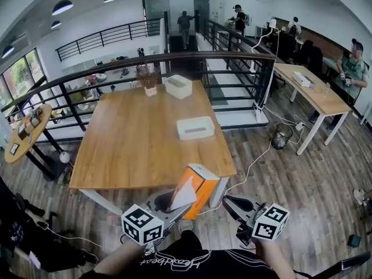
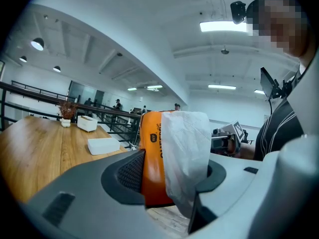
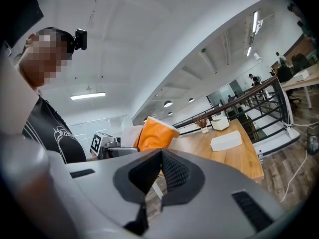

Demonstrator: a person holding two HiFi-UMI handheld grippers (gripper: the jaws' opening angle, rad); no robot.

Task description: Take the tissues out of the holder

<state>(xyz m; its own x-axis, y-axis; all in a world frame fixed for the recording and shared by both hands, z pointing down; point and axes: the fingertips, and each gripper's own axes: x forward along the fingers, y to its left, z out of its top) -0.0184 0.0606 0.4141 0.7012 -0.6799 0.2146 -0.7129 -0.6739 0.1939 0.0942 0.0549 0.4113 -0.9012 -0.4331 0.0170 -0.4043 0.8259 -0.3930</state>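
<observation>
Orange tissue pack (image 2: 152,168) clamped in left tongs (image 2: 172,176), white tissue (image 2: 184,143) covering one jaw, right tongs (image 3: 160,162) together.

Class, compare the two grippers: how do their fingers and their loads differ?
The left gripper has its fingers apart, clamped on the orange tissue pack. The right gripper has its fingers pressed together. The left gripper carries a load, while the right gripper holds nothing. Both have grey bodies and dark textured finger pads.
</observation>
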